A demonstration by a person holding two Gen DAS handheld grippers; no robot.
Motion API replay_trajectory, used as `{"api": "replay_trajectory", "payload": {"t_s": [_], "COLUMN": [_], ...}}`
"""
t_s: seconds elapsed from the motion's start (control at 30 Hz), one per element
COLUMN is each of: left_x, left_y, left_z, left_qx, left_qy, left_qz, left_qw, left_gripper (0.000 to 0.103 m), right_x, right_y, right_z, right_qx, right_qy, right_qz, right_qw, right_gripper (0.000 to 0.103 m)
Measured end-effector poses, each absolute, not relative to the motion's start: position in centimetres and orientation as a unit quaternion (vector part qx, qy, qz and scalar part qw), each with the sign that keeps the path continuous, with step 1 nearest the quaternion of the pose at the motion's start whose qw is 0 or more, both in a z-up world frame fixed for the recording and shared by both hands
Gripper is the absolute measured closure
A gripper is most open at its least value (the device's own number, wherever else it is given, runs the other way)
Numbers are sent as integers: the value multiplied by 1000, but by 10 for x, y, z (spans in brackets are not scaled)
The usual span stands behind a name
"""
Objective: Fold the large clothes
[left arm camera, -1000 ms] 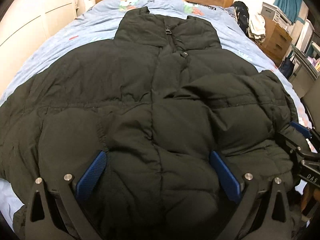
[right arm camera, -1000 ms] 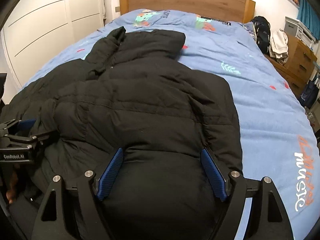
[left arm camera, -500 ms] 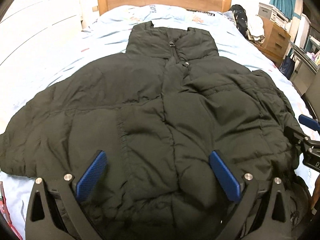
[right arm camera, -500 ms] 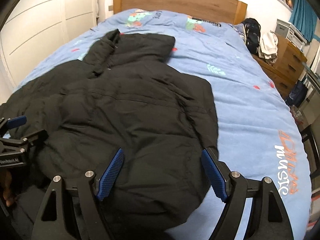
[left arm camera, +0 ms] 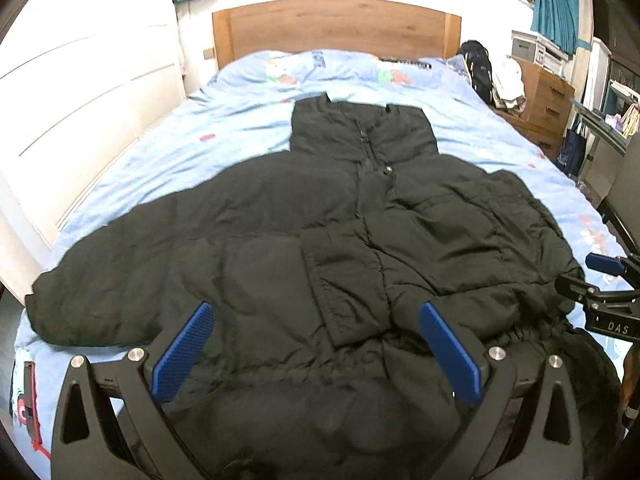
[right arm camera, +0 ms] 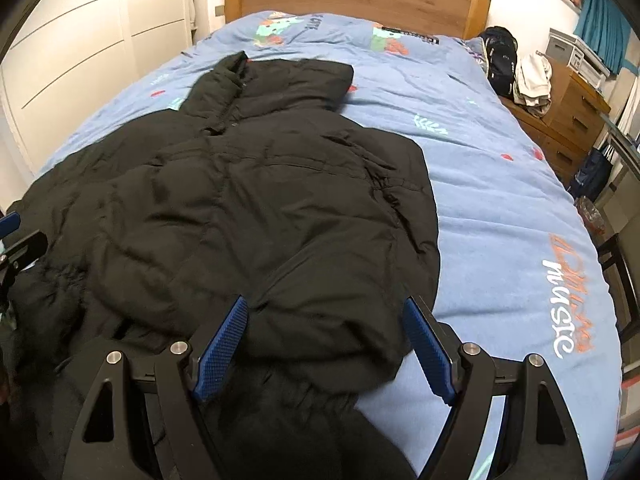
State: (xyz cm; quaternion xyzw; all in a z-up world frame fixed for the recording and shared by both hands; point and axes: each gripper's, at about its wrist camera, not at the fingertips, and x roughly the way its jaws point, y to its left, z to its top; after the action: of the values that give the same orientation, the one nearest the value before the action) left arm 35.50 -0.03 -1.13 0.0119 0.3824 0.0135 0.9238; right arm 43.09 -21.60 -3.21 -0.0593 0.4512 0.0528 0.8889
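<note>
A big black puffer jacket [left arm camera: 320,232] lies front up on the blue bed [left arm camera: 224,140], collar toward the headboard. Its left sleeve stretches out to the left; the right sleeve lies folded over the body. My left gripper [left arm camera: 316,350] is open above the jacket's bottom hem, with nothing between its blue pads. My right gripper [right arm camera: 326,354] is open above the hem at the jacket's [right arm camera: 256,208] right side, empty. The right gripper also shows at the right edge of the left wrist view [left arm camera: 604,292].
A wooden headboard [left arm camera: 336,28] stands at the far end. White wardrobe doors [left arm camera: 80,92] run along the left. A wooden dresser [right arm camera: 568,108] with clothes and a black bag [right arm camera: 500,60] stands on the right. Bare blue bedding [right arm camera: 520,216] lies right of the jacket.
Both grippers have pulled back and up from the jacket, so more of the bed and jacket shows. The jacket lies as before. Both stay open.
</note>
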Motion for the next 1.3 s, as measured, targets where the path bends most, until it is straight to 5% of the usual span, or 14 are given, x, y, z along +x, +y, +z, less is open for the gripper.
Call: {"api": "replay_trajectory", "payload": {"t_s": [0.53, 1.0, 1.3], "left_x": [287, 289, 295], "left_y": [87, 325, 413], "left_z": [20, -78, -133], "left_qx": [-57, -322, -431], "left_qy": [370, 398, 379], "left_qz": [34, 111, 168], "left_qw": [927, 852, 802], "left_gripper": [0, 0, 0], "right_x": [346, 324, 337], "right_y": [-180, -169, -172], "right_z": [22, -3, -25], "right_qx": [-28, 8, 3], "right_qy": [414, 436, 457], "right_qz": [82, 76, 69], "right_qw": [906, 897, 887], "right_gripper": [24, 24, 24]}}
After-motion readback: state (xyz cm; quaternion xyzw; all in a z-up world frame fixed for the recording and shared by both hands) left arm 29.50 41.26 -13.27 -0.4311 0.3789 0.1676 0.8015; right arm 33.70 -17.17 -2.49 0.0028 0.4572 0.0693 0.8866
